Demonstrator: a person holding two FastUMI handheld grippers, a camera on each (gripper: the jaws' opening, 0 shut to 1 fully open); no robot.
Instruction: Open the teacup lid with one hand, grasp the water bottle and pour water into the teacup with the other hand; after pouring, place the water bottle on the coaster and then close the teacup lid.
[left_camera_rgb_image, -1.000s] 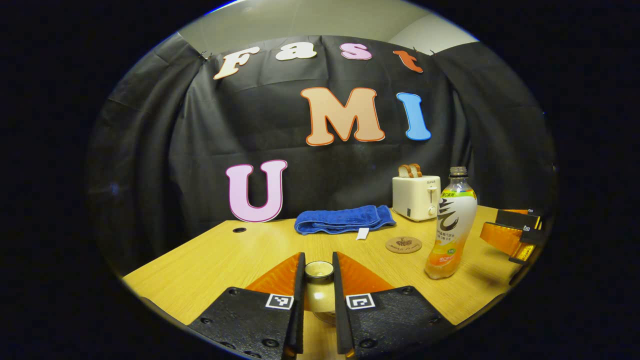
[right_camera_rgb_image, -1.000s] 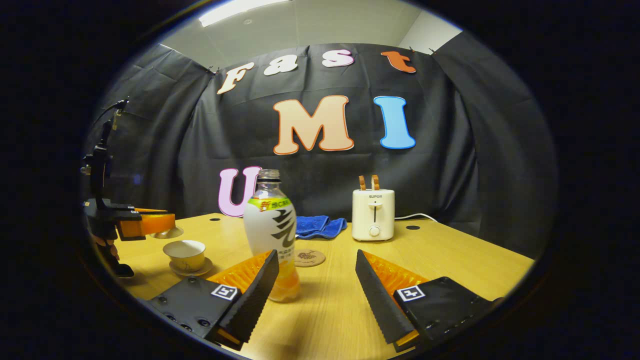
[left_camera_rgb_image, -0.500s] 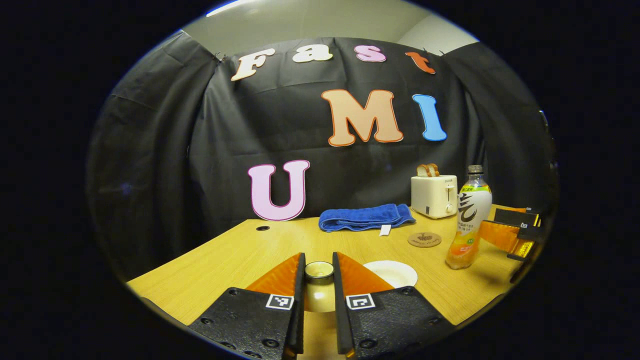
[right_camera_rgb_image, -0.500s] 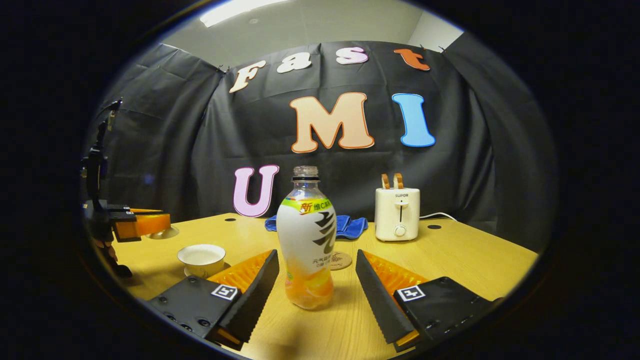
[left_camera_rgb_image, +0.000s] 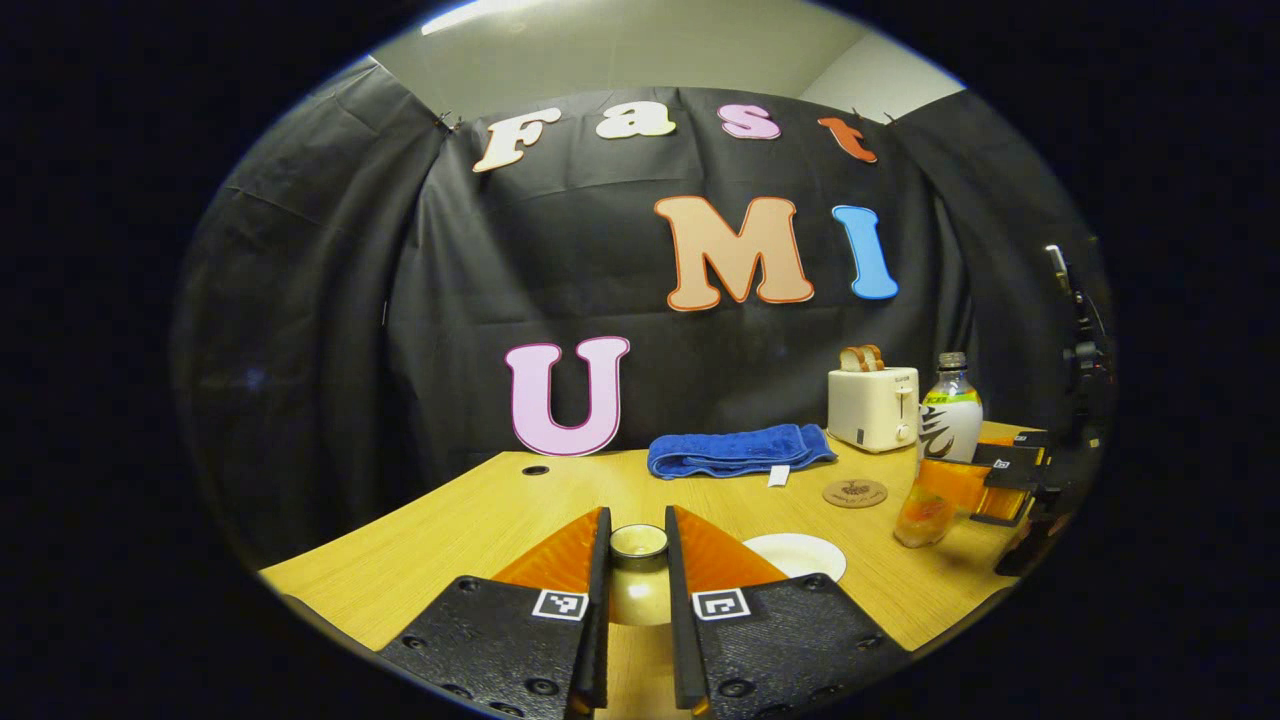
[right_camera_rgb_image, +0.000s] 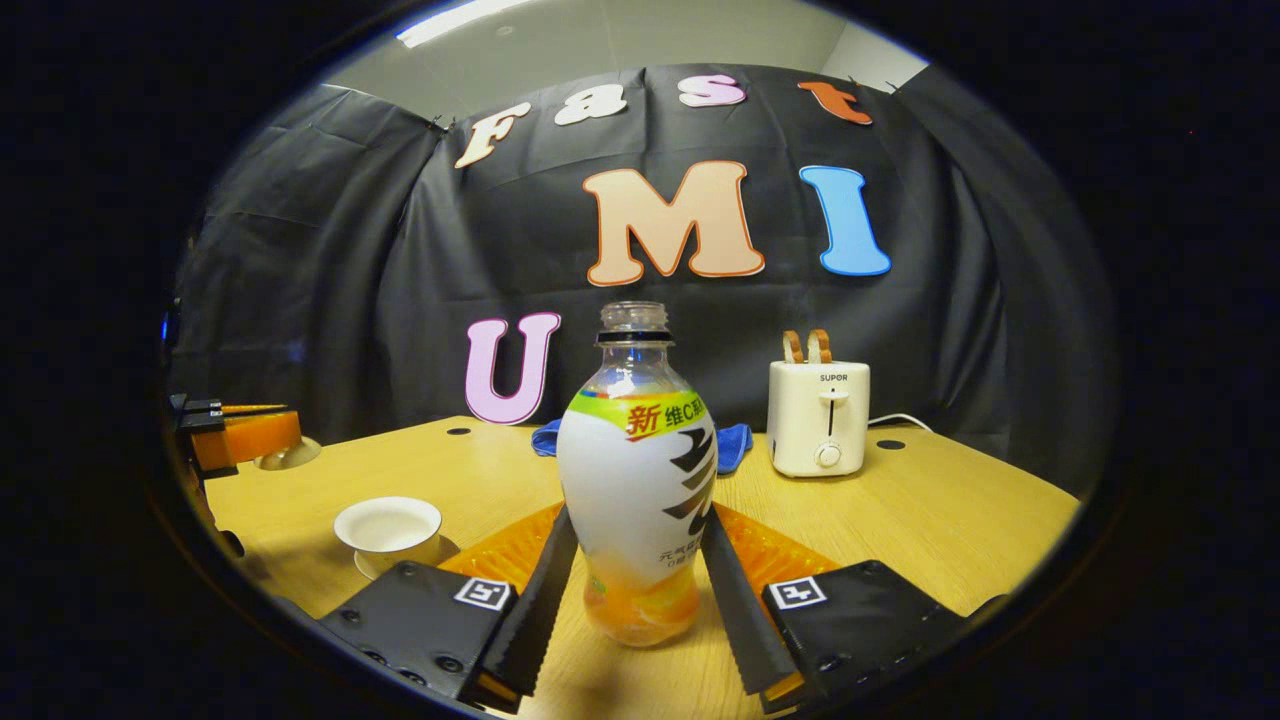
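In the left gripper view, the left gripper (left_camera_rgb_image: 637, 600) has its jaws drawn narrow around the knob of the teacup lid (left_camera_rgb_image: 638, 541), both fingers pressing on it, and the lid is held up off the cup and over the desk (left_camera_rgb_image: 470, 520). The open teacup (left_camera_rgb_image: 795, 553) sits just to the right of that gripper, its pale rim and inside showing. In the right gripper view the same cup (right_camera_rgb_image: 388, 527) stands uncovered on its saucer (right_camera_rgb_image: 445, 550) at the left part of the desk (right_camera_rgb_image: 950, 520), while the left gripper (right_camera_rgb_image: 240, 437) hangs above and beyond it with the lid (right_camera_rgb_image: 288, 455) under its fingers. The right gripper (right_camera_rgb_image: 632, 600) has its jaws closed in against the lower body of the water bottle (right_camera_rgb_image: 637, 480), 1 finger on each side, and the bottle stands upright on the desk with no cap on its neck and orange liquid in its base. From the left gripper view the bottle (left_camera_rgb_image: 945, 430) is at the far right with the right gripper (left_camera_rgb_image: 985, 478) on it. The round coaster (left_camera_rgb_image: 855, 493) lies bare near the bottle, between it and the blue towel (left_camera_rgb_image: 735, 450). A white toaster (right_camera_rgb_image: 818, 417) with 2 slices stands at the back.
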